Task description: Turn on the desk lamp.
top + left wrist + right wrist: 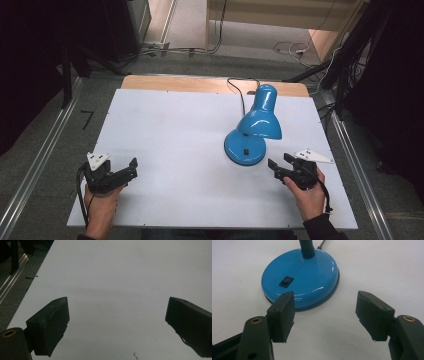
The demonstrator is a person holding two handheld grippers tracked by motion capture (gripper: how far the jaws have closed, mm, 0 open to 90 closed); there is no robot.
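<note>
One blue desk lamp (251, 131) stands on the white tabletop (170, 135): glossy round base with one black rocker switch (286, 281), shade tilted over it. Just beside the base, the right gripper (276, 165) has its jaws spread, empty; well away from the lamp, the left gripper (131, 168) likewise.

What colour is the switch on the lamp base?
Black, a small rocker switch on the blue base; clearest in the right gripper view.

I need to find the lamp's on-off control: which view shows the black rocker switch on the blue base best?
The right gripper view: the black rocker switch sits large and sharp on the blue lamp base, just beyond the open jaws. In the high view it is a tiny dark square. The left gripper view faces bare white table.
</note>
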